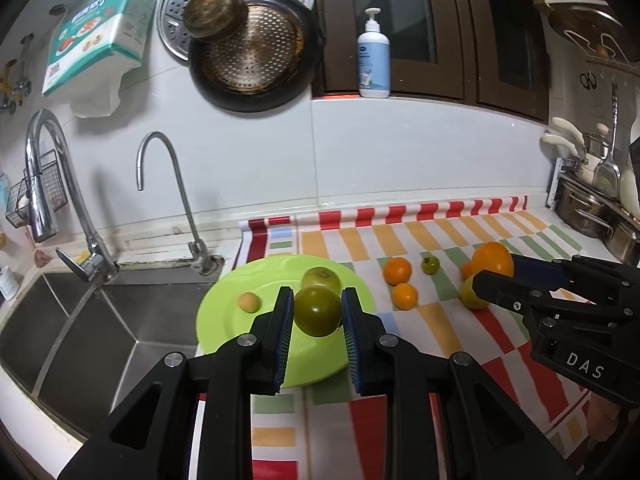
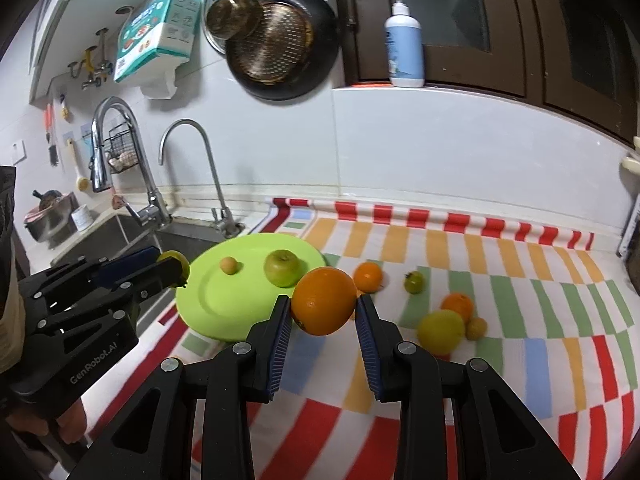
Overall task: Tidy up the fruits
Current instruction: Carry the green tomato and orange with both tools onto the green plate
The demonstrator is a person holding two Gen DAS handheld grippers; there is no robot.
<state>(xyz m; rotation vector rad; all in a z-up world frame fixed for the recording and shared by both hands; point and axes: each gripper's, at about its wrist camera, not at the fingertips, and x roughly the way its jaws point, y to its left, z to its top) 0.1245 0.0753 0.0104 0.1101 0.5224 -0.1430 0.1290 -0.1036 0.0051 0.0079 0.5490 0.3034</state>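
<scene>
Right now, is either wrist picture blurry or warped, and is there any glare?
Left wrist view: sharp; fisheye bends the counter edge; highlights on the tall faucet. Right wrist view: softer, the small orange and striped cloth smeared; the held orange stays fairly crisp.

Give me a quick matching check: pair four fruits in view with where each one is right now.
Things:
1. large orange
2. green tomato
3. green apple
4. yellow lemon

Places:
A. lying on the green plate
B. between the left gripper jaws
C. lying on the striped cloth
D. between the right gripper jaws

Pairs: 1-D, 2-B, 3-A, 4-C
</scene>
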